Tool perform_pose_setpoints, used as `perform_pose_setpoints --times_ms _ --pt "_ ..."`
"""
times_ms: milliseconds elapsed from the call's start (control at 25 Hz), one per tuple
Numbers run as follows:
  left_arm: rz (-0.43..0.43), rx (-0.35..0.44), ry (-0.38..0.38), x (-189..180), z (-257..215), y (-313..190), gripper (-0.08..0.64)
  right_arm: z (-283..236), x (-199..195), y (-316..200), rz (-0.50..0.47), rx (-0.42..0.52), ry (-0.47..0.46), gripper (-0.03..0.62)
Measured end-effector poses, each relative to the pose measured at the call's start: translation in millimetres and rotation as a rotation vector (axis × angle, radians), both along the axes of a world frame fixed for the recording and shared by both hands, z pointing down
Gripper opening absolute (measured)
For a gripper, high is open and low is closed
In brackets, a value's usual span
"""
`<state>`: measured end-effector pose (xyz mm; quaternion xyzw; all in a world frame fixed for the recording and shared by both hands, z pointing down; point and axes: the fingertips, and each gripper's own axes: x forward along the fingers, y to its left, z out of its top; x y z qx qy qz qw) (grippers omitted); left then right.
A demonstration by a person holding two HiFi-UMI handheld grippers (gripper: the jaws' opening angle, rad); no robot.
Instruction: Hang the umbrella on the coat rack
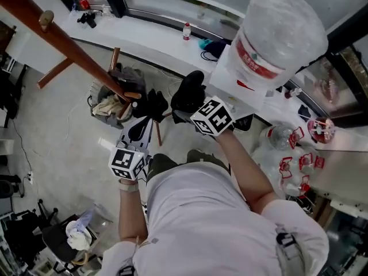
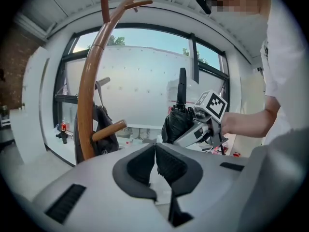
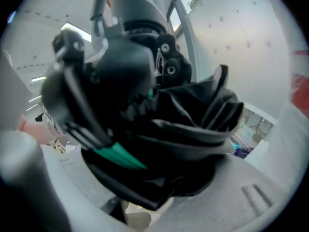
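Right gripper [image 1: 185, 112] is clamping the folded black umbrella [image 3: 164, 124], fingers spread wide around the bundle. Left gripper [image 2: 155, 151] is hovering empty, fingers pressed together. Umbrella is sitting mid-air beside the rack [image 2: 89, 91], not touching it.

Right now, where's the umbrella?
Head view, centre: the folded black umbrella is clamped in the right gripper, just right of the lower pegs of the coat rack and left of the water dispenser.
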<state>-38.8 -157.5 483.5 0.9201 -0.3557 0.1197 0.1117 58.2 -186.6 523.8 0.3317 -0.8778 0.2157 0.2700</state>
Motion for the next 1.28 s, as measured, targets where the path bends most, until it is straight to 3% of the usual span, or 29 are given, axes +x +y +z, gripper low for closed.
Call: perform_pose_setpoints --times_ms 280,560,840,1280 --pt "-0.152 0.045 -0.025 -8 -25 0 0.003 -32 -12 -20 -0.201 0.048 0.092 0.253" --pt "-0.238 0.121 -0.024 -26 -60 -5 0.003 -82 -34 -43 -0.292 0.121 0.129 0.253" --pt "-0.222 0.164 -0.032 -46 -90 -14 0.003 -144 -54 -57 -0.295 0.207 0.174 0.253" --pt "-0.121 0.208 -0.044 -71 -127 -29 0.003 -223 -97 -67 -0.254 0.322 0.195 0.253"
